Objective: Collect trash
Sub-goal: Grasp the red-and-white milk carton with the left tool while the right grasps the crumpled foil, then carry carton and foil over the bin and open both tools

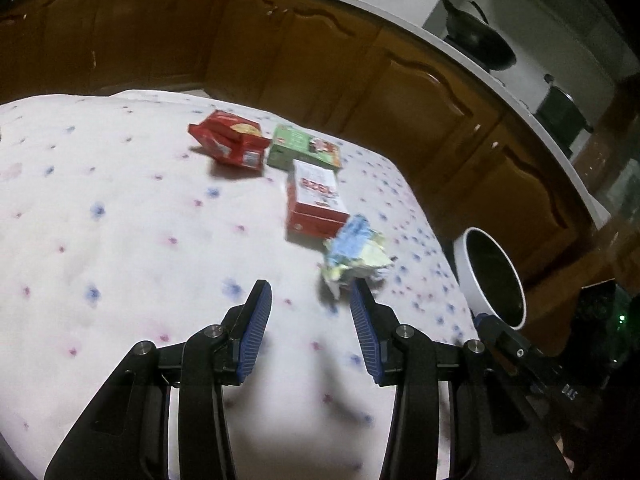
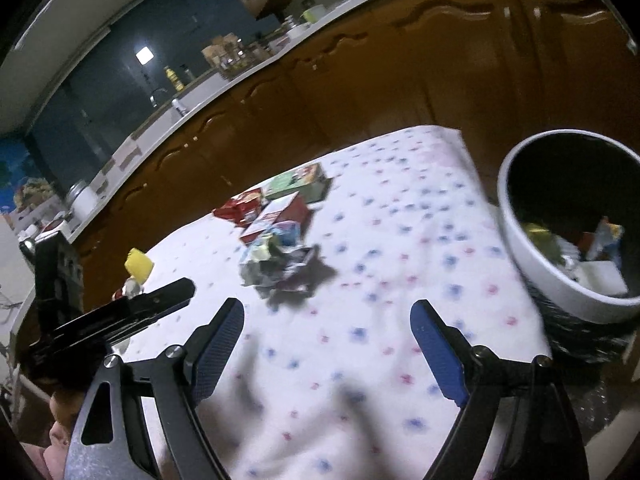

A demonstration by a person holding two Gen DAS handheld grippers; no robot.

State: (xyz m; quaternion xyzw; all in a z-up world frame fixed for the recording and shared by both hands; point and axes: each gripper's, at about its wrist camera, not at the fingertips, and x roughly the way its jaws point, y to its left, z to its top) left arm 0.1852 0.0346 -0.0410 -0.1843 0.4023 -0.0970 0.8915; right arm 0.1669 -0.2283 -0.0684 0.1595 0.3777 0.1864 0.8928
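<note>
Left wrist view showed the left gripper (image 1: 310, 294) spread apart over the cloth (image 1: 120, 240), a crumpled wrapper (image 1: 356, 256) just past its right fingertip. Beyond lay a red-white box (image 1: 316, 200), green box (image 1: 304, 148) and red pack (image 1: 230, 140). The right gripper (image 2: 326, 316) gaped empty; the bin (image 2: 532, 248) stood to its right.

Open floral tablecloth (image 1: 120, 220) is filling the left and centre of the left wrist frame, while a red crumpled packet (image 1: 230, 142), green carton (image 1: 306, 148), red-and-white box (image 1: 316, 200) and crumpled blue-and-yellow wrapper (image 1: 354, 254) are crowding the right, beside a white-rimmed bin (image 1: 494, 278).
</note>
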